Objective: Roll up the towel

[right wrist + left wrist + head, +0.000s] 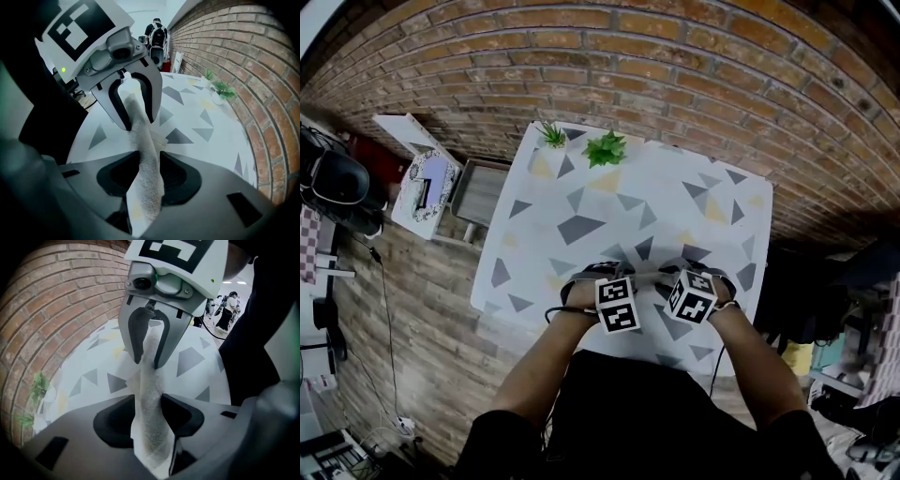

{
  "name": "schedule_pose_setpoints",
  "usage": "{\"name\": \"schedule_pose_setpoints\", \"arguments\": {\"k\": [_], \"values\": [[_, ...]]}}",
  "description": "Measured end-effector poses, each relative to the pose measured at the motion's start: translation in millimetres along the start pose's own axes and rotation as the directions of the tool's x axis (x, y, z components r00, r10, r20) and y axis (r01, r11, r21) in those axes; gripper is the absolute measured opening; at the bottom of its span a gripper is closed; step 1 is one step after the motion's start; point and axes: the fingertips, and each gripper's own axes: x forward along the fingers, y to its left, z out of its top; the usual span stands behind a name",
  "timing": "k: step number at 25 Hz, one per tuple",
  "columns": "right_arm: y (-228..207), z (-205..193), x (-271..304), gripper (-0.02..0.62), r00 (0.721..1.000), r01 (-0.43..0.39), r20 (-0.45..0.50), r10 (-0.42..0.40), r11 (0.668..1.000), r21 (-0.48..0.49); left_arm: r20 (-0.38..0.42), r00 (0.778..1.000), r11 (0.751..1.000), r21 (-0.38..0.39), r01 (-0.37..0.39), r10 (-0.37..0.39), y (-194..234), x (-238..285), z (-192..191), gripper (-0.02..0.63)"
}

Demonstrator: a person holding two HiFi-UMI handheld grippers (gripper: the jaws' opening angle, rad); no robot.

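Red-brick wall (pixel 675 56) at the back, wood-plank floor (pixel 422 309) to the side. We are working at a white table printed with grey and yellow triangles (pixel 581 202). A spiky small green plant (pixel 551 135) and a leafy small green plant (pixel 606 148) stand at its far edge, well apart from our hands.

Both tools are at the near edge of the table, side by side, pointing steeply down and angled toward each other.

Left gripper (pixel 147 401): jaws set wide. The white terry towel (pixel 151 432) fills the gap with both pads against the cloth, so we read it as gripped.

Right gripper (pixel 146 159): same condition. Its jaws are wide, with the cloth bunched between the pads and touching both.

Towel position: it is gathered into a narrow, thick ridge running straight from one gripper to the other, over the tabletop near its front edge. We cannot tell whether it rests on the surface. In each gripper view the ridge leads into the opposite gripper's fingers. In the head view the grippers cover it, and we cannot make out the cloth there.
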Motion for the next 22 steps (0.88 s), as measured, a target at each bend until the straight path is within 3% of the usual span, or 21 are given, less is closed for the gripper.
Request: {"name": "schedule_pose_setpoints", "arguments": {"k": [7, 11, 14, 17, 22], "values": [[-32, 7, 0, 0.132, 0.996, 0.079, 0.025, -0.080, 0.996, 0.044, 0.034, 0.991, 0.992, -0.004, -0.128, 0.128, 35, -12, 5, 0.195], [-42, 7, 5, 0.129, 0.995, 0.098, 0.021, -0.099, 0.994, 0.050, 0.055, 0.995, 0.996, 0.040, -0.086, 0.083, 27, -14, 14, 0.193], [-47, 7, 7, 0.114, 0.993, 0.116, 0.022, -0.117, 0.992, 0.058, 0.022, 0.999, 0.997, 0.076, -0.030, 0.028, 13, -7, 14, 0.193], [-44, 9, 1, 0.114, 0.992, 0.120, 0.036, -0.122, 0.991, 0.055, -0.020, 0.999, 0.995, 0.083, -0.047, 0.048, 10, 4, 7, 0.193], [-26, 11, -13, 0.109, 0.991, 0.098, 0.083, -0.101, 0.994, 0.039, -0.015, 0.995, 0.995, 0.014, -0.097, 0.097, 22, 8, 5, 0.187]]}}
